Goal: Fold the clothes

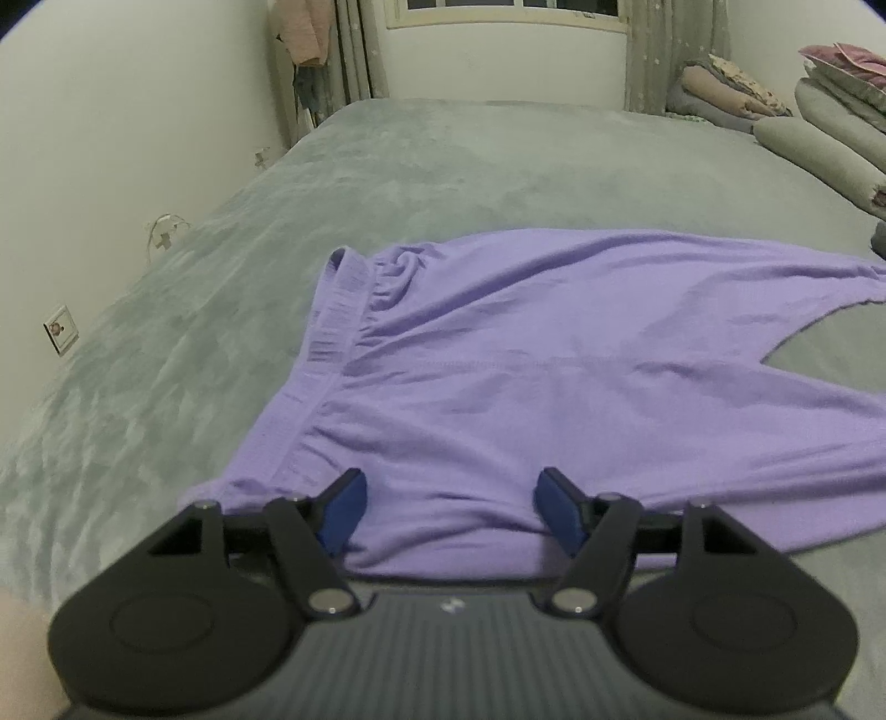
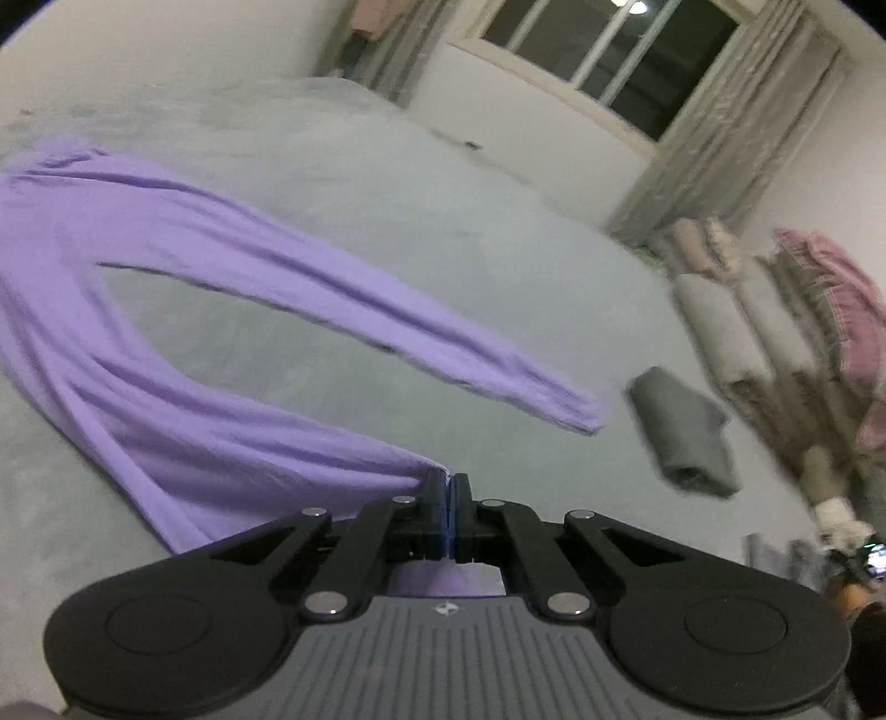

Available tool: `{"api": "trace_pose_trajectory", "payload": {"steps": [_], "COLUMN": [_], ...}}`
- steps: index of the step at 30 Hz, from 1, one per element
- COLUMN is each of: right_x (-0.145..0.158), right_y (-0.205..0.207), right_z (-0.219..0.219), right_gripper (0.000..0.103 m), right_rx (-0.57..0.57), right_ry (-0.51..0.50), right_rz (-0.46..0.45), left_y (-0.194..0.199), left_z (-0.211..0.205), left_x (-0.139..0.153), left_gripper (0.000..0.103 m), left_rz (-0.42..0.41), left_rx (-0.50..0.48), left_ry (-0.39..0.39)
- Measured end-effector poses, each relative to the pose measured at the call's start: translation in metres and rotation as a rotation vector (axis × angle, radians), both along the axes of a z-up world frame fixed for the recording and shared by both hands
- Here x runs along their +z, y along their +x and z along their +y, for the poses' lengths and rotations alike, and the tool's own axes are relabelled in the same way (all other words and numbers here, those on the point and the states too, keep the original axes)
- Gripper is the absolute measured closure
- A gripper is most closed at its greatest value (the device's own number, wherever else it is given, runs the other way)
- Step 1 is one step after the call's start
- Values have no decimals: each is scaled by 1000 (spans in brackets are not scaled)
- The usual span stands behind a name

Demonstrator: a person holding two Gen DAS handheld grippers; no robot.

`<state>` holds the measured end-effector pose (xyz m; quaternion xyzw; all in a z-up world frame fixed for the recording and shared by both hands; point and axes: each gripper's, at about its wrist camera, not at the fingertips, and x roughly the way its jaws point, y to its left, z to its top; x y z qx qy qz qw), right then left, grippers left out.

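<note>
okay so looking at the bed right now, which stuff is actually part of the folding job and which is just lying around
Part of the job:
purple pants, spread on the bed
left gripper, open over the waist end
right gripper, shut on a pant leg's end

Just lying about:
folded grey cloth
rolled bedding stacked along the bed's far side
pink garment hanging by the curtain

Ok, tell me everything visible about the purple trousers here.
The trousers are lilac, soft knit, with a ribbed elastic waistband. They lie creased on the grey bed cover, legs spread in a V. The right tongs are shut on the near leg's end, bunching it. The left tongs are open over the waist end, not gripping.
</note>
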<state>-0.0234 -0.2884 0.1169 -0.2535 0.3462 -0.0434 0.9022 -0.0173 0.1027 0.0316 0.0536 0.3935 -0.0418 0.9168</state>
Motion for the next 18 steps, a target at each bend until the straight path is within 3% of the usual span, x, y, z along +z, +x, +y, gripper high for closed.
{"api": "trace_pose_trajectory", "payload": {"steps": [8, 10, 14, 18], "right_x": [-33, -36, -16, -5], "right_y": [55, 58, 27, -6], "right_z": [1, 0, -21, -43], "right_gripper": [103, 101, 65, 64], "right_rx": [-64, -83, -208, -338], "right_ry": [-58, -7, 185, 247], "right_rz": [48, 23, -65, -60], "left_y": [-5, -6, -9, -12], "left_z": [7, 8, 8, 3], "left_x": [3, 5, 12, 13], "left_gripper": [37, 37, 34, 32], "left_rz": [28, 27, 6, -1], "left_rx": [-11, -6, -4, -26], "left_ry": [-45, -51, -60, -60]}}
